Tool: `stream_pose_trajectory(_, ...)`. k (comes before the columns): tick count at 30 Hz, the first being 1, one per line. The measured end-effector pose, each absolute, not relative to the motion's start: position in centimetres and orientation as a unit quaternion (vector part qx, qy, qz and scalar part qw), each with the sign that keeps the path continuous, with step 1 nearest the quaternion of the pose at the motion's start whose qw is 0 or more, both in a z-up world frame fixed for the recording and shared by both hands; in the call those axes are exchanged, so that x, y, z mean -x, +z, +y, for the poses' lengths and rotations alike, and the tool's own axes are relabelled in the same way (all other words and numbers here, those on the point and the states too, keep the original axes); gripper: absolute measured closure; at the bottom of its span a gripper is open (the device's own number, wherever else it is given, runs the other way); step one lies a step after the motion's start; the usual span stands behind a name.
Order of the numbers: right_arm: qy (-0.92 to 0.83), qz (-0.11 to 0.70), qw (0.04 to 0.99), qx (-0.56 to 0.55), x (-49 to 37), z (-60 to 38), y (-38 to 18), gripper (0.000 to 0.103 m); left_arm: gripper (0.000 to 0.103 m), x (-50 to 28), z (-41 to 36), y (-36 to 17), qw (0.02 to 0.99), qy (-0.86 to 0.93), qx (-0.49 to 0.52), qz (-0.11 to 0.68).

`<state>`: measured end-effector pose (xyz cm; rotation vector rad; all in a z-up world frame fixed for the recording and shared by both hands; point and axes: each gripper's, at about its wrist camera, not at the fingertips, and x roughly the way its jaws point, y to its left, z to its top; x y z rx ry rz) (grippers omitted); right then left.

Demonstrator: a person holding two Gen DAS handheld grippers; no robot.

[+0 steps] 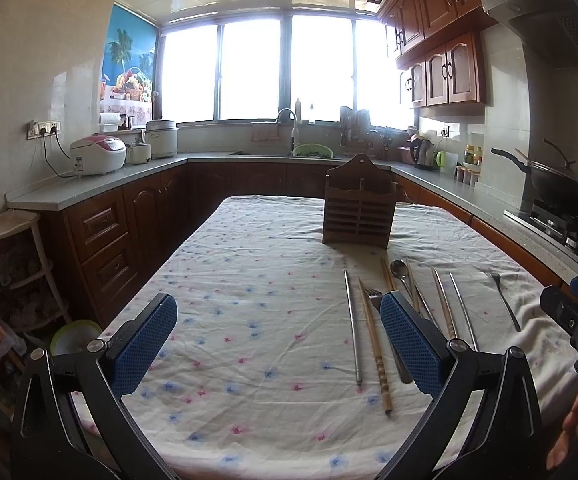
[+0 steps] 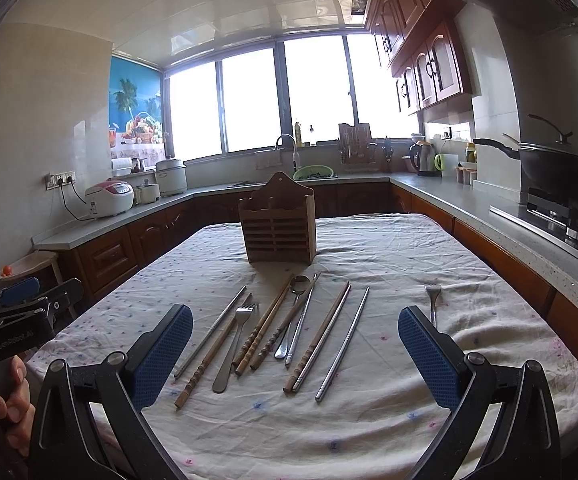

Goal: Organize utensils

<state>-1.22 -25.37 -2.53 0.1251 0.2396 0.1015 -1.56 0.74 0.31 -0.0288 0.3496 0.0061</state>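
**Utensils loose on cloth, both grippers spread wide, nothing held**

Utensils lie in a rough fan on the tablecloth (image 2: 369,412), ahead of the right gripper (image 2: 295,354) and mostly between its fingers; jaws wide apart, empty. Left gripper (image 1: 279,344) also spread, empty; from it the same items sit ahead and to the right, past its right finger.

Wooden holder (image 2: 277,226) stands upright beyond the utensils, slatted front, arched back w/ a hang hole, divided top. Nothing visible inside.

Items, L to R in right wrist view: steel chopstick (image 2: 211,332), bamboo chopstick (image 2: 205,360) w/ ringed grip, fork (image 2: 235,340), bamboo pair (image 2: 263,324), spoon (image 2: 295,308) w/ round bowl, steel chopstick w/ bamboo one alongside (image 2: 317,338), steel chopstick (image 2: 343,344). Several cross or touch mid-cluster. Second fork (image 2: 433,300) lies apart, just beyond the right finger.

Cloth wrinkled, pale, small pink/blue floral print. Surroundings: counters, rice cooker (image 2: 109,199), wok (image 2: 557,168) on stove to the right.
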Motion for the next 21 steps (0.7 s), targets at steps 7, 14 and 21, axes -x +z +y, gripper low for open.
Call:
stream_pose_trajectory(7,0.052,0.119,0.99,-0.061,1.2,-25.2,-2.4,0.0,0.0,1.4,0.8,0.5,0.985,0.002,0.014,0.174)
stream_pose_trajectory(14,0.053,0.118,0.99,-0.061,1.1,-25.1,-2.3,0.0,0.0,1.1,0.8,0.5,0.984,0.002,0.014,0.178)
stream_pose_trajectory(21,0.055,0.123,0.989,-0.063,0.8,-25.1,-2.2,0.0,0.0,-0.1,0.8,0.1,0.98,-0.008,0.015,0.196)
